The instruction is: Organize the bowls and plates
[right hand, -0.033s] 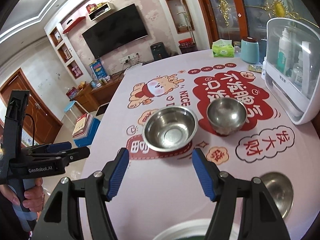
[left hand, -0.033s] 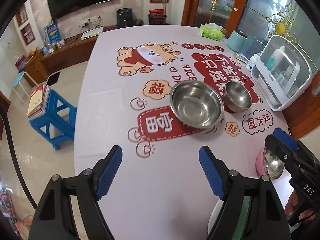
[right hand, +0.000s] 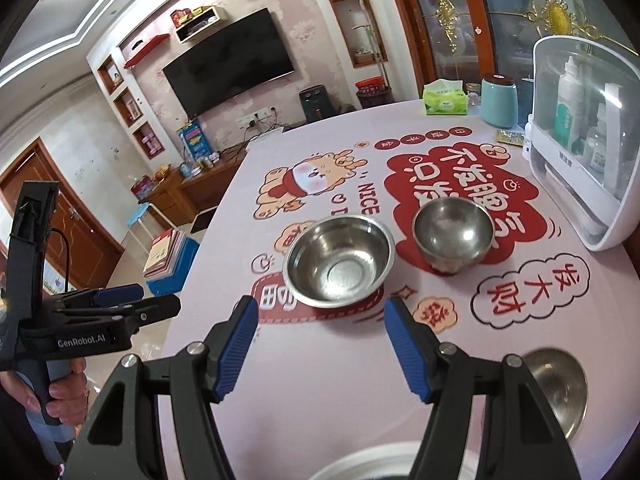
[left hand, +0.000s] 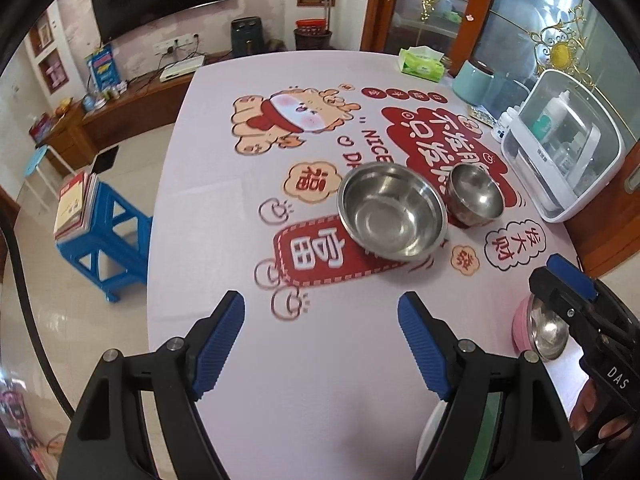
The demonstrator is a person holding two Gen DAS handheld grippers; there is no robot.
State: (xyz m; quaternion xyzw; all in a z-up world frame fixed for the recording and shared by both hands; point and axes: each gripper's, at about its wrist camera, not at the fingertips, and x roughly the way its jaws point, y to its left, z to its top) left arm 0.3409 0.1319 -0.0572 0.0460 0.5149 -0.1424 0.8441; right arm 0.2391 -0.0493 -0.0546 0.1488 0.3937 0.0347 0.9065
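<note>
A large steel bowl [left hand: 392, 212] [right hand: 340, 260] sits on the pink printed tablecloth [left hand: 320, 360], mid-table. Just to its right stands a smaller steel bowl [left hand: 476, 194] [right hand: 452, 236]. A pink bowl with a steel inside [left hand: 540, 330] [right hand: 556, 384] lies near the right edge, partly behind my right gripper. A white dish rim [left hand: 434, 432] [right hand: 368, 460] shows at the near edge. My left gripper [left hand: 320, 306] is open and empty above bare cloth, short of the large bowl. My right gripper [right hand: 322, 308] is also open and empty, just in front of the large bowl.
A white lidded box of bottles [left hand: 568, 152] [right hand: 580, 140] stands at the table's right. A teal canister [right hand: 498, 100] and a tissue pack [right hand: 444, 100] are at the far end. A blue stool with books [left hand: 100, 216] stands left of the table. A hand [right hand: 64, 392] holds the left gripper.
</note>
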